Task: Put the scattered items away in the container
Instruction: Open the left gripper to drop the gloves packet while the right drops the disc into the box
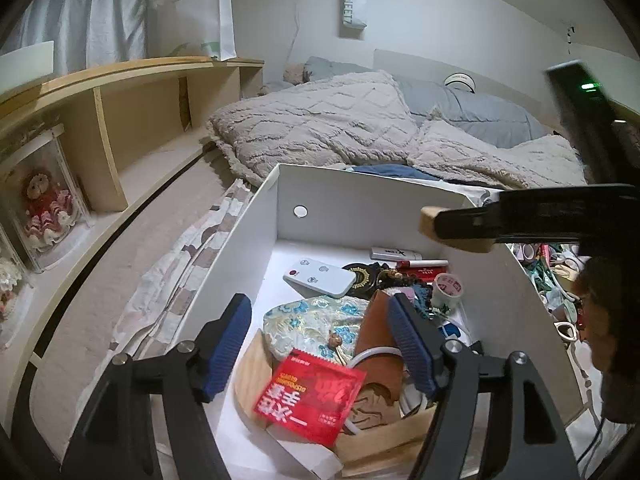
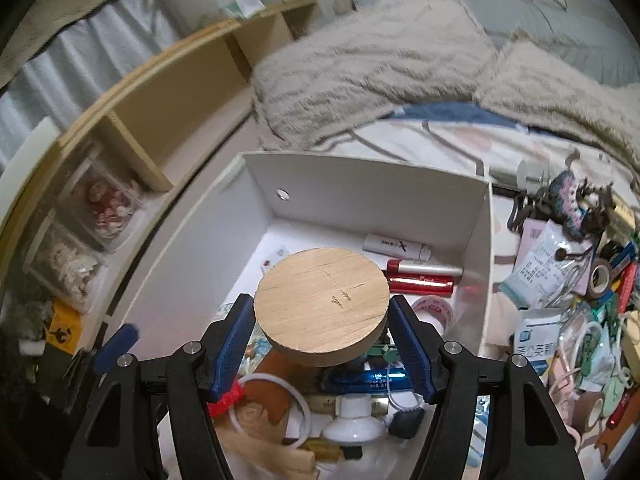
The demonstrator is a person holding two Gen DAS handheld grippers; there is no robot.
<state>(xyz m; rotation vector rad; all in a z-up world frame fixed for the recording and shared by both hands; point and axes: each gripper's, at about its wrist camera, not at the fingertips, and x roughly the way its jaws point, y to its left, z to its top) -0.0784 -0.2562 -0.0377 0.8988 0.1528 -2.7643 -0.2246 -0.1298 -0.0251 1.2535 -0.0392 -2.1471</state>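
Wood disc (image 2: 322,304), round and pale, sits pinched edge-to-edge between the blue pads of the right gripper (image 2: 322,338), held over the open white box (image 2: 478,248). Below it lie a red tube (image 2: 420,282), a white lighter (image 2: 396,247) and tape. The left gripper (image 1: 320,354) hangs with jaws spread above a red packet (image 1: 310,398) resting inside the same box, touching nothing. Clutter (image 2: 568,280) crowds the bedsheet just right of the box.
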